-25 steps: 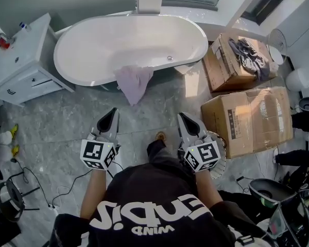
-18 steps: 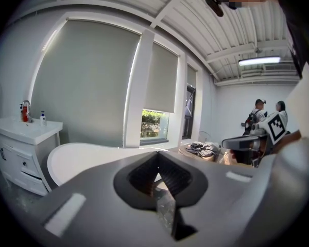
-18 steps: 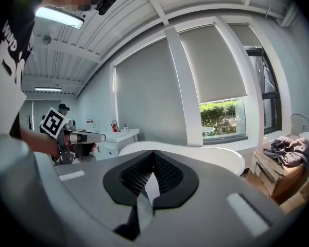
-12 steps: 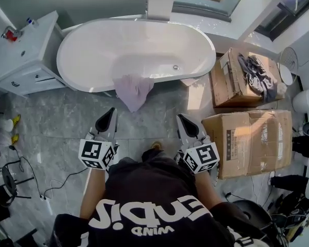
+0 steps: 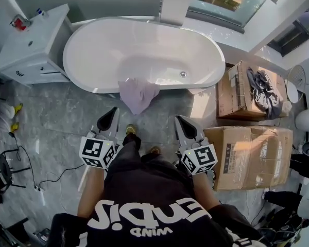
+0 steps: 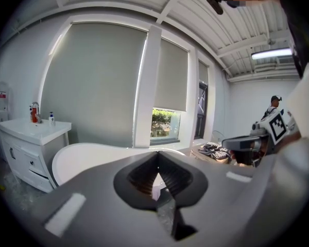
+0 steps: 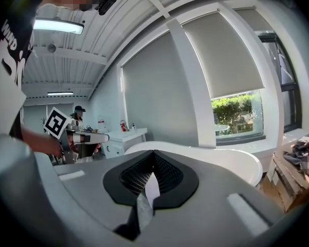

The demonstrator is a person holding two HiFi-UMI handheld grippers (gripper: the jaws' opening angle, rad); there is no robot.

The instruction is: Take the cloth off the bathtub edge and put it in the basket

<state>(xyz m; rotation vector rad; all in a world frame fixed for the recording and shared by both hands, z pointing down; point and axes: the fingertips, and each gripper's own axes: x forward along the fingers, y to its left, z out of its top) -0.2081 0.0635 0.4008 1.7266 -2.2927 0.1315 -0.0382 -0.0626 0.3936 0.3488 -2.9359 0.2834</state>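
Observation:
A lilac cloth [image 5: 137, 94] hangs over the near rim of the white bathtub [image 5: 144, 50], part of it inside and part down the outer wall. My left gripper [image 5: 112, 111] is held out just short of the cloth and a little to its left, jaws shut and empty. My right gripper [image 5: 179, 119] is level with it, to the cloth's right, also shut and empty. In the left gripper view the shut left gripper [image 6: 157, 176] points at the bathtub [image 6: 87, 161]. The right gripper [image 7: 149, 181] also faces the bathtub [image 7: 216, 158]. No basket shows in any view.
A white vanity cabinet [image 5: 36, 53] stands left of the tub. Two cardboard boxes [image 5: 252, 151] sit on the right, the farther one [image 5: 237, 94] carrying dark clothes [image 5: 265, 91]. Cables [image 5: 26, 174] trail on the grey floor at the left. A white pillar [image 5: 172, 1] rises behind the tub.
The person has stepped toward the tub, so tub and cloth now sit nearer the grippers. Both grippers stay shut and held out as before.

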